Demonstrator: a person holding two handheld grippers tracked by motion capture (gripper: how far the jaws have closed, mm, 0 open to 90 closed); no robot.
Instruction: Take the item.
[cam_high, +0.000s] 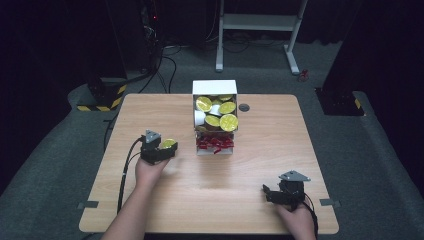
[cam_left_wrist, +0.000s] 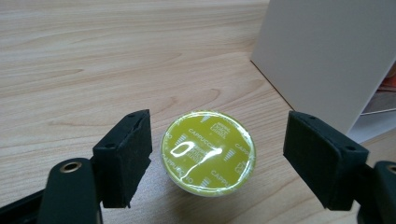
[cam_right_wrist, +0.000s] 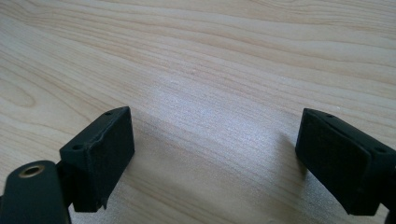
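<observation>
Between spread jaws, capsule foil-side up

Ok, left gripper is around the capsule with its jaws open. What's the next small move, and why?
Probably close the left gripper: the yellow-lidded capsule sits upright on the table between the open jaws, touching neither pad. The right gripper is open over bare wood.

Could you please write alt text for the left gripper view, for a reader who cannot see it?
A coffee capsule with a shiny yellow-green foil lid printed "cappuccino" stands on the wooden table between the open black jaws of the left tool, touching neither. A white box stands at upper right.
</observation>
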